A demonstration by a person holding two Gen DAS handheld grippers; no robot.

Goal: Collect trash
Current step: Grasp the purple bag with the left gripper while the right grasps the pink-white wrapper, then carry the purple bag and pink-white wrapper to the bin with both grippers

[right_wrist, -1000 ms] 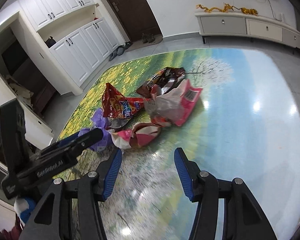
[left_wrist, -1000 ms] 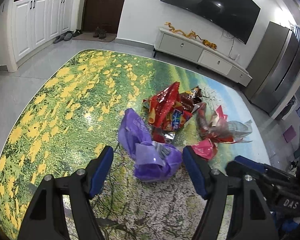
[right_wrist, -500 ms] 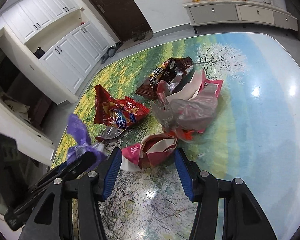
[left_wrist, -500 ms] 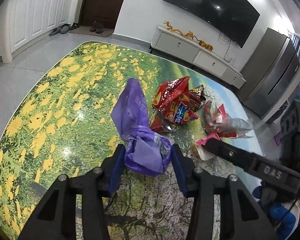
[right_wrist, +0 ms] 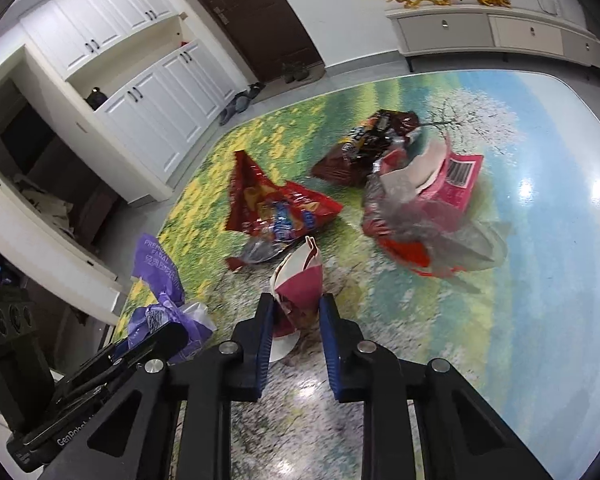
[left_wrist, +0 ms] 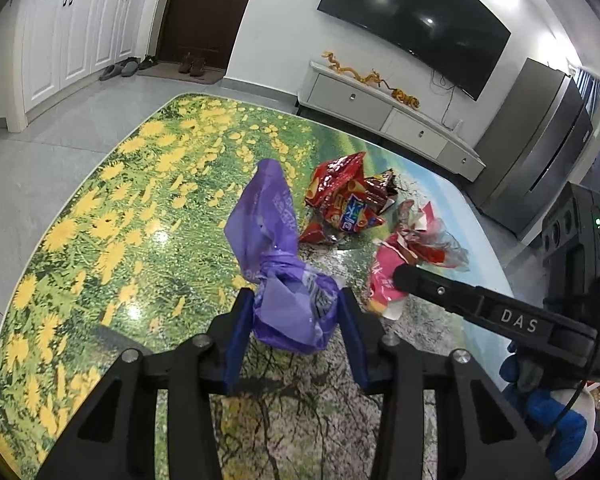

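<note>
Purple plastic fills the gap between our left gripper (left_wrist: pixel 294 330)'s blue pads: we have the bag (left_wrist: pixel 290 308) clamped at its bunched lower end, and its loose top stands up past the knot, over the flower-print mat (left_wrist: pixel 140 216). From the right wrist view the same bag (right_wrist: pixel 162 312) shows at lower left, pinched in the other tool.

Our right gripper (right_wrist: pixel 296 334) has its fingers pressed against the sides of a pink carton (right_wrist: pixel 300 292), which stands crumpled with its torn white mouth pointing away from us. Its base touches the mat (right_wrist: pixel 500 340). In the left wrist view that carton (left_wrist: pixel 384 284) sits just right of the bag, under the right tool's black finger.

Farther out on the mat lie the other pieces: a red chip bag (right_wrist: pixel 276 208) beyond the carton, a dark brown wrapper (right_wrist: pixel 360 148) behind it, and to the right a heap of clear film and a pink box (right_wrist: pixel 424 204). The red chip bag (left_wrist: pixel 344 204) lies near the bag's raised top.
</note>
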